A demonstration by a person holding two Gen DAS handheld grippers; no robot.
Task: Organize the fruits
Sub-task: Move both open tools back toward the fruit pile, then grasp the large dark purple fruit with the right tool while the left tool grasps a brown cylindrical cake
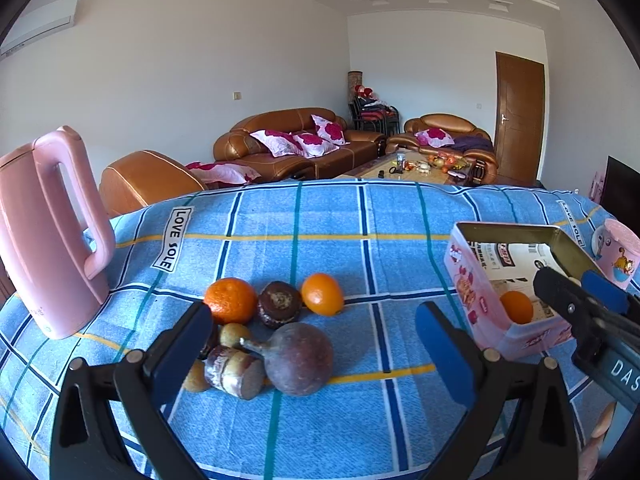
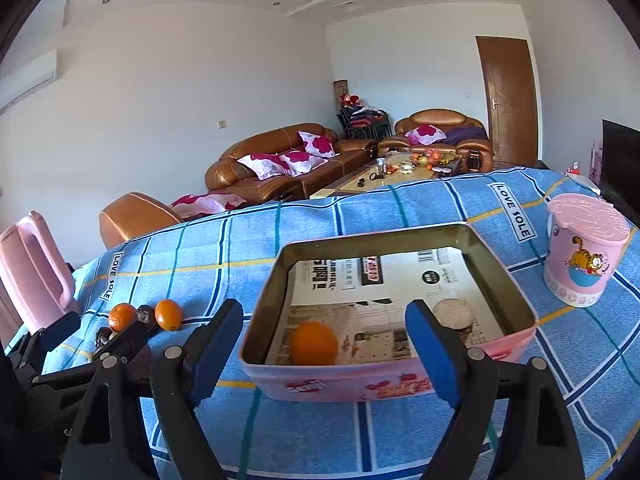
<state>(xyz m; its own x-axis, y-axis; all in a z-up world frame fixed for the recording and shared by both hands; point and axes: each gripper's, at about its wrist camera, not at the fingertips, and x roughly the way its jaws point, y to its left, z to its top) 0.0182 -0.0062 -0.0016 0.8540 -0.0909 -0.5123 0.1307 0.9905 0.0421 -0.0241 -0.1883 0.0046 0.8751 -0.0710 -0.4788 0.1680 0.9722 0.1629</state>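
A: Item one, containers. Entry?

B: One pink rectangular metal tin (image 2: 400,384), open-topped, lined with printed paper, on the blue checked tablecloth (image 1: 320,220). Holds one round orange fruit (image 2: 314,343) at its near left corner and a pale round disc-like item (image 2: 453,312), kind unclear, toward the right.

A: Item two, loose fruit.

B: One cluster on the cloth, left of the tin and well apart from it. A ribbed orange mandarin (image 1: 231,300), a smooth orange citrus (image 1: 322,294), a dark brown round fruit (image 1: 279,304) between them. Nearer: a large purple-brown fruit with a stem (image 1: 298,358), a short cut cane-like piece (image 1: 236,372) lying on its side, long axis running left-far to right-near, and small tan fruits partly hidden.

A: Item three, grippers.

B: Left gripper (image 1: 314,352): blue pads spread wide, nothing clamped, the cluster lying between and just beyond them. Right gripper (image 2: 324,352): pads likewise spread wide and empty, aimed over the tin's near wall.

A: Which hand serves the next pick?

B: Judged, the left; the purple-brown fruit sits straight ahead of it, stem pointing left. The right gripper is much nearer the tin, with the cluster far to its left.

A: Bystanders?

B: One pink plastic kettle (image 1: 48,232) far left; one pink lidded cartoon-cat cup (image 2: 580,256) right of the tin.
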